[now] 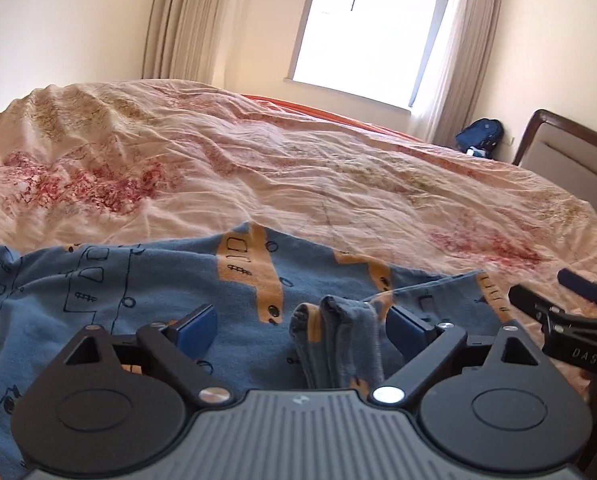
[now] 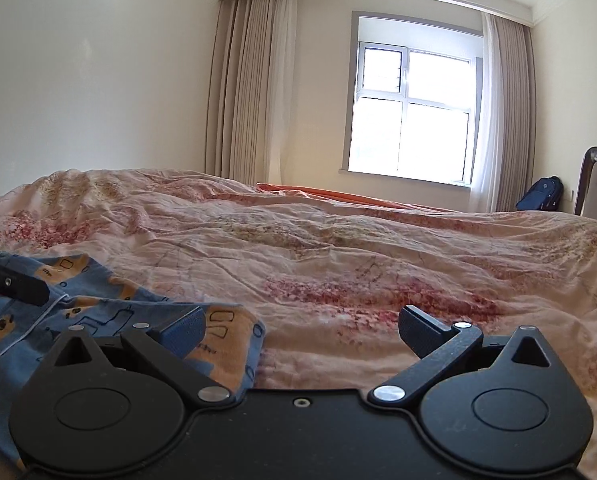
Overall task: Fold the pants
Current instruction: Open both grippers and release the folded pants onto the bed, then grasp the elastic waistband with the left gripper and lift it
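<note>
Left hand-held gripper (image 1: 300, 330): I read the jaws as spread wide, blue pads well apart. A bunched ridge of the pants (image 1: 138, 292) stands up between them, close to the right pad; I cannot tell whether pad and cloth touch. Nothing is clamped.

Right hand-held gripper (image 2: 300, 330): jaws likewise spread wide, grasping nothing. Its left finger (image 2: 182, 328) sits over the edge of the pants (image 2: 98, 320); its right finger (image 2: 422, 334) is over bare duvet (image 2: 378, 248). In the left wrist view the right tool appears at the frame's right edge, just beside the pants' edge, black with "DAS" lettering on its body.

Pants: lying rumpled on the bed, at the near edge of the duvet, under and just ahead of both tools. Soft knit-looking fabric, dusty blue, with orange vehicle shapes and thin black line drawings. One hem or seam edge shows pale stitching.

Duvet: thin, heavily creased cotton-like cover, pale pink with red and olive blotchy print. An orange sheet (image 2: 338, 194) shows at its far edge.

Gripper bodies: matte black plastic, round hubs, silver pivot screws; the left one carries a ribbed grey plate.
</note>
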A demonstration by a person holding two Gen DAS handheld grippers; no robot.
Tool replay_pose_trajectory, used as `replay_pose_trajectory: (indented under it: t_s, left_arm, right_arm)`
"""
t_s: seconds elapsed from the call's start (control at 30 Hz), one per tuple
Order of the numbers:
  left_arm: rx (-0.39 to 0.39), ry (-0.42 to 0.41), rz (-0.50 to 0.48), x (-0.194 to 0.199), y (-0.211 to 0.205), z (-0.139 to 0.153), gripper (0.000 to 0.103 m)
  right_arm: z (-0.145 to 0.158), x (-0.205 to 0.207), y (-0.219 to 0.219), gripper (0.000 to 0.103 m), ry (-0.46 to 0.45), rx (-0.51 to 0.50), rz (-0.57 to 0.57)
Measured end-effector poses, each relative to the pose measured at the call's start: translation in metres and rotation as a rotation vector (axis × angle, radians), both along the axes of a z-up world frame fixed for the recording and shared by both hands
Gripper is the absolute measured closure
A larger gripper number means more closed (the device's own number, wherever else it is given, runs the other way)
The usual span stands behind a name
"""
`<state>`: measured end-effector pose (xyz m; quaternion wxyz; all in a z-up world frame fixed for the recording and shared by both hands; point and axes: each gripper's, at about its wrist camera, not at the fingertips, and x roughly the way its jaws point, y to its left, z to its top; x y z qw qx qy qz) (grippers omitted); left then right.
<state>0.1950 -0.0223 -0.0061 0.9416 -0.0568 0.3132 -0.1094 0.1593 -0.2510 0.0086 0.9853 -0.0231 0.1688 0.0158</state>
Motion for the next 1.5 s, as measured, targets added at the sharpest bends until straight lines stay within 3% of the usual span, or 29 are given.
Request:
replay_pose_trajectory:
  t_s: [0.13, 0.27, 0.43, 0.67, 1.2, 1.5]
  left_arm:
    - [0.032, -0.028, 0.004, -0.001, 0.000, -0.010, 0.008]
    - [0.034, -0.034, -0.010, -0.001, 0.001, -0.016, 0.007]
    - [0.038, -0.071, -0.013, -0.020, 0.003, -0.012, 0.001]
    - [0.135, -0.123, 0.029, -0.064, 0.007, -0.021, 0.001]
    - [0.052, 0.009, 0.128, -0.088, 0.036, -0.009, 0.000]
    - [-0.012, 0.014, 0.177, -0.107, 0.062, -0.009, 0.000]
  right_arm:
    - [-0.015, 0.030, 0.009, 0.001, 0.074, -0.066, -0.031]
    - [-0.032, 0.027, 0.004, 0.001, 0.096, -0.045, -0.043]
    - [-0.032, -0.011, 0.000, 0.001, 0.050, -0.042, -0.049]
    - [-0.051, -0.092, 0.003, 0.001, 0.000, -0.057, -0.081]
    - [-0.031, -0.129, 0.015, 0.000, 0.059, -0.061, -0.104]
    - [-0.019, -0.141, 0.025, 0.000, 0.048, -0.026, -0.097]
